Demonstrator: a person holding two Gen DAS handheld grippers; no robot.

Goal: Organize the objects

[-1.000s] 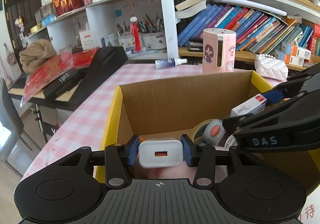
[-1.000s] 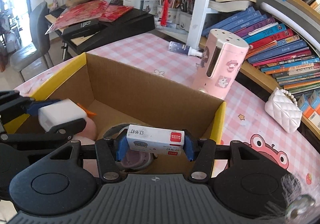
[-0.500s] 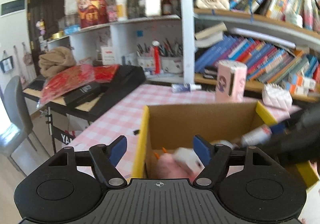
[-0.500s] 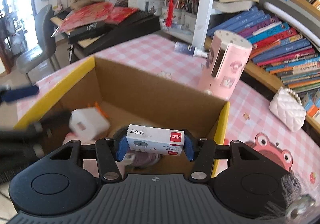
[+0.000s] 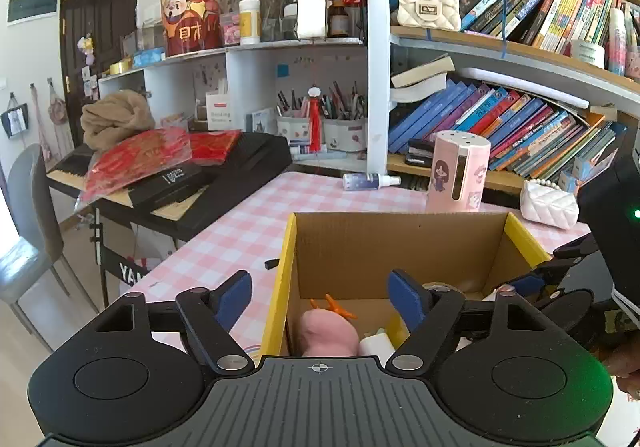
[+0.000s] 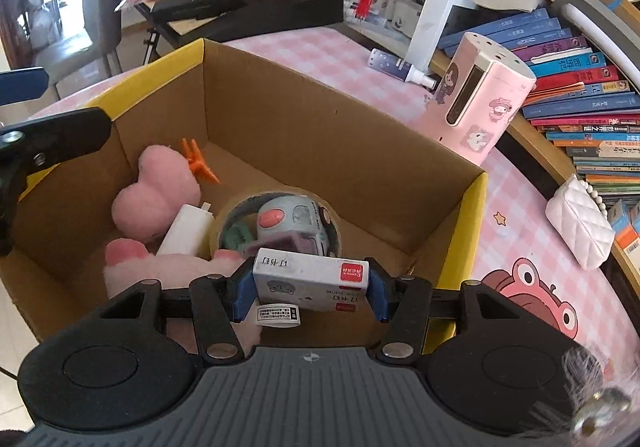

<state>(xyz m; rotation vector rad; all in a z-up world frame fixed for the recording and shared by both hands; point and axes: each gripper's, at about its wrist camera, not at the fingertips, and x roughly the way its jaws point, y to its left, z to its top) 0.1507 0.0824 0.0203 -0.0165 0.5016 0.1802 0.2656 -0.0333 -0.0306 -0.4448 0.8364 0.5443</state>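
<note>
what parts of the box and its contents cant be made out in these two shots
- Right wrist view: the near floor of the cardboard box is hidden behind the right gripper and its white staple box.
- Left wrist view: the white charger is mostly hidden behind the opening, empty left gripper.
- Right wrist view: inside the tape roll, the green item is too covered to identify.

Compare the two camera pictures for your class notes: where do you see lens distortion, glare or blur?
Left wrist view: fisheye bends the bookshelf into curves; black vignette at the corners; daylight washes out the left edge; otherwise sharp. Right wrist view: the cardboard box looks bowed; window light top left is overexposed; the small white box in the fingers is crisp; bottom-right corner is smeared.
</note>
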